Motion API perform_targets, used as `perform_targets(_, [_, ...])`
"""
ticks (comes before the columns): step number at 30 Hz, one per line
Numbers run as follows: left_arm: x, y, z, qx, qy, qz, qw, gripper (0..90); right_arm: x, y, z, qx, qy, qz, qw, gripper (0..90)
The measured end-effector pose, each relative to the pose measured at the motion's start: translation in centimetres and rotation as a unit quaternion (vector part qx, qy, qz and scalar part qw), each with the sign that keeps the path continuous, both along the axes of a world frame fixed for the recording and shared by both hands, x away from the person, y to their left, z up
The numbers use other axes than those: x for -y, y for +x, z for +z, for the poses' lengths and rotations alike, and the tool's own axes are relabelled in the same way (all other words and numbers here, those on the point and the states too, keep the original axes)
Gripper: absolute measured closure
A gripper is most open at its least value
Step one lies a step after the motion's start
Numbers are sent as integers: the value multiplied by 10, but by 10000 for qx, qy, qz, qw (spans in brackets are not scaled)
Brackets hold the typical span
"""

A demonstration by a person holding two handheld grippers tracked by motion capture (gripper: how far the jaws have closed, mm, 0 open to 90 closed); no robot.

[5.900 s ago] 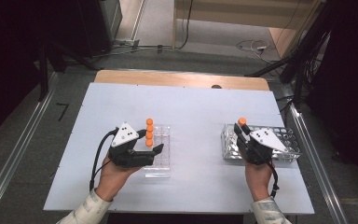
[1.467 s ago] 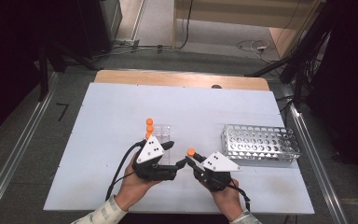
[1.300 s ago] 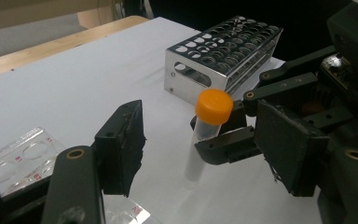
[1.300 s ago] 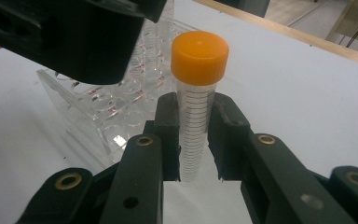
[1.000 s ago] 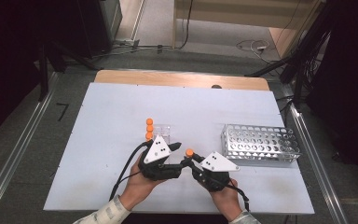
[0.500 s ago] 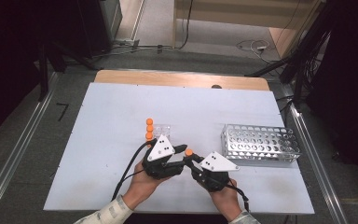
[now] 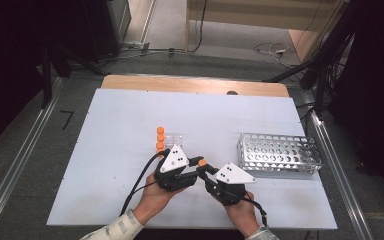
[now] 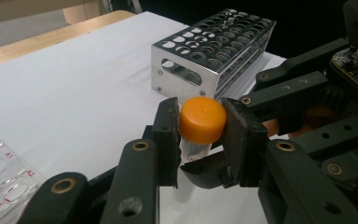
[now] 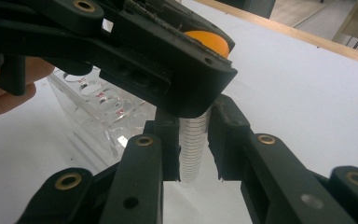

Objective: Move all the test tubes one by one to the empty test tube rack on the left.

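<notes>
A white tabletop point(image 7: 130, 130) with a wooden far edge stands on a grey floor, dark equipment around it. Low in the middle of the high view we hold both tongs nose to nose over the board. The left tongs point(image 8: 198, 128) have just been closing and now clench the orange cap point(image 8: 202, 119) of a clear graduated tube point(image 9: 193, 147); the cap sits squeezed between their two pads. The right tongs point(image 9: 192, 140) grasp the same tube lower down, on its ribbed transparent body, so the tube stands roughly upright between the two tools, above the tabletop. Just above the left tongs in the high view sits a clear plastic rack point(image 7: 173, 139) with orange-capped tubes point(image 7: 160, 140) along its left side. To the right of centre, well apart from it, lies a perforated metal tube rack point(image 7: 279, 154)
</notes>
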State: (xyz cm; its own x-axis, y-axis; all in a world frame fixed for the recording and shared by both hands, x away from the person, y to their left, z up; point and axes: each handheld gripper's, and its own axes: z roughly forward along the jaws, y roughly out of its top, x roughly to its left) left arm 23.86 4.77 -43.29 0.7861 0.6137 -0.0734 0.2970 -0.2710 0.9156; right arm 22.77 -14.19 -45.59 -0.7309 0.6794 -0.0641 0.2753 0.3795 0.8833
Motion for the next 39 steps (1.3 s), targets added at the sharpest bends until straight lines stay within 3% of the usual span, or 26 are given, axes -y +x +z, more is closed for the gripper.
perform_targets(10, [0, 1, 0, -8, -18, -21, 10000, 700, 1, 1, 0, 8, 2, -1, 10000, 695])
perform_targets(17, [-2, 1, 1, 21, -100, 21, 9999, 701, 1, 3, 0, -86, 32, 28, 10000, 376])
perform_targets(22, [-4, 0, 3, 2, -168, 8, 9999, 701, 0, 4, -1, -120, 12, -30, 9999, 253])
perform_targets(29, [-10, -3, 9, 66, -251, 14, 9997, 701, 3, 4, -1, -99, 5, -78, 9999, 204])
perform_targets(39, [-22, -6, 18, 151, -401, 92, 9990, 701, 14, 4, -3, -57, -33, -145, 9999, 204])
